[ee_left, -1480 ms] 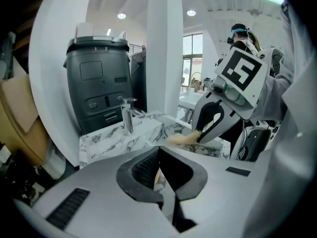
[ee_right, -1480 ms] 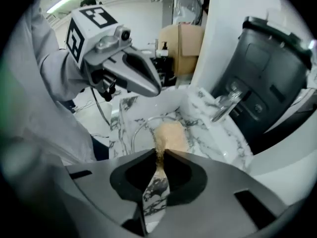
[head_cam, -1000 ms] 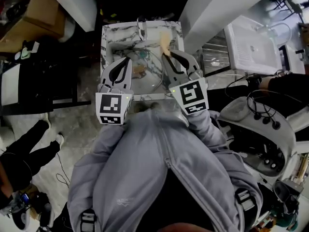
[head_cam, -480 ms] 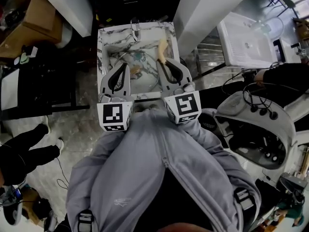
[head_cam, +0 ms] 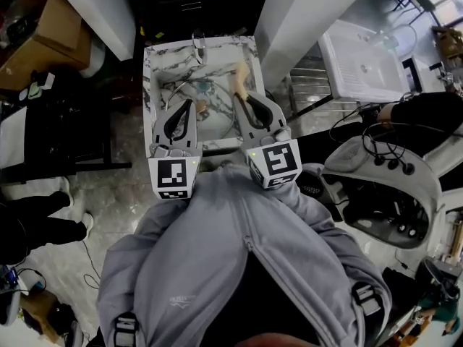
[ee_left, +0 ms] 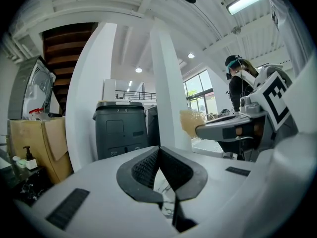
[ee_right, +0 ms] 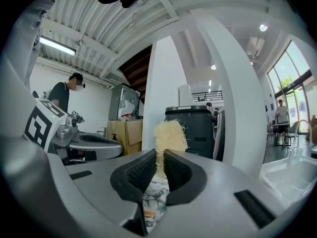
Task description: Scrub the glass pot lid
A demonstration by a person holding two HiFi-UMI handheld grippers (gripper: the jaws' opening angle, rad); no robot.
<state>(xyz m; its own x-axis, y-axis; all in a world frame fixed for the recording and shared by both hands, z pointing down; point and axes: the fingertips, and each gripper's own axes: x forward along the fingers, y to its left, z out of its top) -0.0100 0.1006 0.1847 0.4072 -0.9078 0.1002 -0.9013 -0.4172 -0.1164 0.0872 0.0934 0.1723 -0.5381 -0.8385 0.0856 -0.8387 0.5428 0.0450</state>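
left claw [ee_left: 158,157] closed, empty, right claw [ee_right: 159,161] pinching yellow scrubber [ee_right: 170,132], marble sink [head_cam: 148,63] beneath both, perhaps the glass lid [head_cam: 215,107] inside

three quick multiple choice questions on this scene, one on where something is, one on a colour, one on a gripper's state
1. Where does the glass pot lid lie?
A in the marble sink
B on the floor
C on a white table

2. What colour is the scrubber in the right gripper?
A blue
B pale yellow
C black

3. How do the left gripper jaws stand?
A wide apart
B shut on the lid
C shut, nothing between them

Answers:
1 A, the head view shows its rim inside the basin.
2 B, the right gripper view shows pale yellow fibres pinched between the pads.
3 C, the left gripper view shows the pads meeting with nothing between them.
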